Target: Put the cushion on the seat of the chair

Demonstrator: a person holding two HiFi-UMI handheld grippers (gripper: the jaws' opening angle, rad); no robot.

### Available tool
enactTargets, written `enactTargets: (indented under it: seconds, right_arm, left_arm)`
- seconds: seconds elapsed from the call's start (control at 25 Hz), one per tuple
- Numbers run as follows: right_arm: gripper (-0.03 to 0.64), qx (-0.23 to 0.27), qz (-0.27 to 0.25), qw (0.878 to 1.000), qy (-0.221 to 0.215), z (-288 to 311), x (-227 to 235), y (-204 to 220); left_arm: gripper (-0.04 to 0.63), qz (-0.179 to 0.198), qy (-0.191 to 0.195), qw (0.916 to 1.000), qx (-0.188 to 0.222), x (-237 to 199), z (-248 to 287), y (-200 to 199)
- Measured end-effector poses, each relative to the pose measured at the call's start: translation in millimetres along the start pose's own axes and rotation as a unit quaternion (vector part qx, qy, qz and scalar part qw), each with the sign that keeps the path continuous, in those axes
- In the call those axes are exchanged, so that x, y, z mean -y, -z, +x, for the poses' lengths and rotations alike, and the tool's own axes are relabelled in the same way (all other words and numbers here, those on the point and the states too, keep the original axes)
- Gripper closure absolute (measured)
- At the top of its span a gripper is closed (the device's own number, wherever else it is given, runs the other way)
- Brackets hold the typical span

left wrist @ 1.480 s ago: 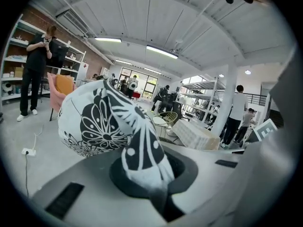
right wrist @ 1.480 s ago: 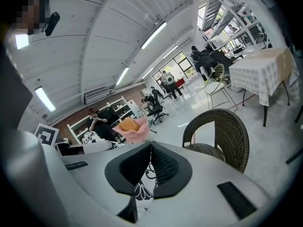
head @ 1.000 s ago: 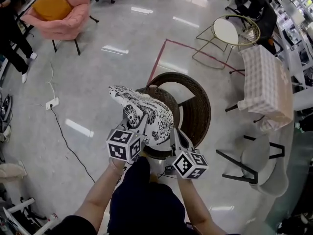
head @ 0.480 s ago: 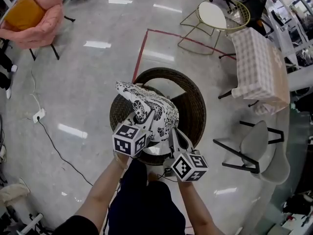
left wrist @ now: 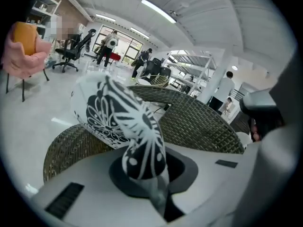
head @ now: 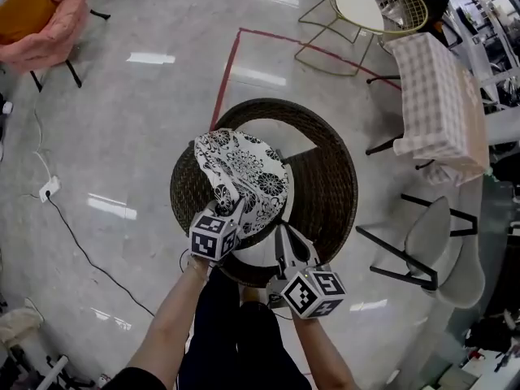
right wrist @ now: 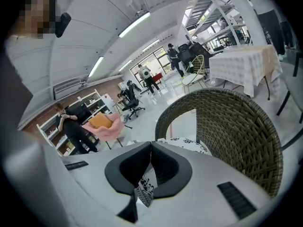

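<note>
A black-and-white flower-patterned cushion (head: 241, 173) hangs low over the seat of the round dark wicker chair (head: 188, 197); whether it rests on the seat I cannot tell. My left gripper (head: 230, 211) is shut on the cushion's near edge. In the left gripper view the bunched fabric (left wrist: 120, 119) rises out of the closed left gripper (left wrist: 144, 162). My right gripper (head: 284, 238) sits at the cushion's near right corner. Its tips meet in the right gripper view (right wrist: 150, 148), with a scrap of patterned fabric (right wrist: 144, 187) caught between the pads. The chair's tall wicker back (right wrist: 236, 131) curves round on the right.
A pink armchair (head: 49, 31) with an orange cushion stands far left. A gold wire chair (head: 382, 6), a table with a checked cloth (head: 439, 104) and a grey chair (head: 435, 246) stand on the right. A power strip (head: 49, 189) and red floor tape (head: 227, 71) are on the floor.
Both grippers have come down with the cushion, the left one farther. The cushion has dropped from above the chair to low over its seat and spread out flatter.
</note>
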State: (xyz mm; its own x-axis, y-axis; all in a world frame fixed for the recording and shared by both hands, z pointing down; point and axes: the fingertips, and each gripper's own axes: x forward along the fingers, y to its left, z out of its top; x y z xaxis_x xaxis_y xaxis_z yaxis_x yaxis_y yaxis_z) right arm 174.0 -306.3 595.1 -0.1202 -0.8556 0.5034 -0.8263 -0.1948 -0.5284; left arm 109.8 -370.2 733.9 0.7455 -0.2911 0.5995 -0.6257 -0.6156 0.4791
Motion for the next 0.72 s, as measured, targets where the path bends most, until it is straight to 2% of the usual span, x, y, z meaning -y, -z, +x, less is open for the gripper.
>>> enactTargets:
  seconds: [0.12, 0.4, 0.52, 0.72]
  right_arm:
    - [0.62, -0.005, 0.003, 1.0, -0.002, 10, 2, 10]
    - [0.62, -0.013, 0.012, 1.0, -0.008, 28, 3, 26]
    - [0.621, -0.018, 0.011, 1.0, -0.012, 33, 3, 32]
    - [0.621, -0.025, 0.013, 0.999, -0.019, 40, 2, 41]
  left_arm:
    - [0.571, -0.038, -0.019, 0.9991, 0.001, -21, -1, 12]
    - [0.569, -0.088, -0.05, 0.9949, -0.006, -50, -7, 42]
    - [0.568, -0.108, -0.072, 0.9913, -0.021, -62, -10, 57]
    - [0.563, -0.118, -0.116, 0.9842, -0.065, -82, -12, 85]
